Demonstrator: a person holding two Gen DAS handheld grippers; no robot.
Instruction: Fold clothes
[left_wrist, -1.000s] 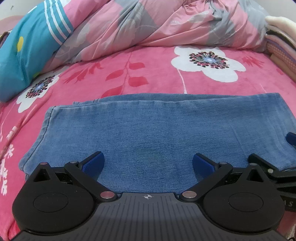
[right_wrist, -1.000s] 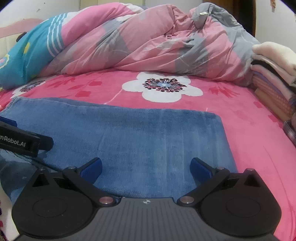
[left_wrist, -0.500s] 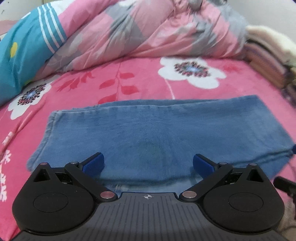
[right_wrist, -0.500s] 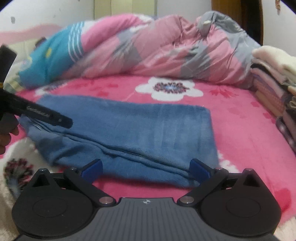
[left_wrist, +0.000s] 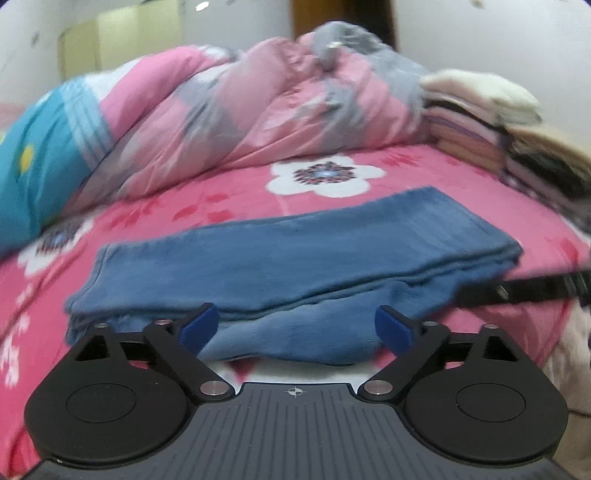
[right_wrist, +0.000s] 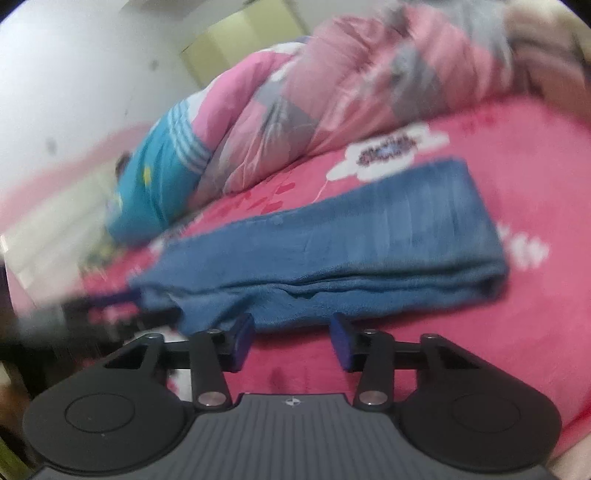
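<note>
Both grippers closing at folded jeans (left_wrist: 295, 258), gripping nothing.
Left gripper (left_wrist: 295, 328) wide, jeans edge between jaws; right gripper (right_wrist: 291, 341) narrower, at jeans' near edge, rolled.

The left gripper (left_wrist: 295, 328) is closing, jaws wide at the folded jeans' (left_wrist: 295, 254) near edge; the right gripper (right_wrist: 291, 341), narrower, closes just short of it.

Blue denim jeans (left_wrist: 295, 254) lie mid-frame on a hot-pink bedsheet (left_wrist: 229, 199) with white flowers — upper left, a pink-grey-teal quilt (left_wrist: 221, 122).

Folded jeans (left_wrist: 295, 254) lie on the bed (left_wrist: 229, 199), the heaped quilt (left_wrist: 258, 110) behind them.
</note>
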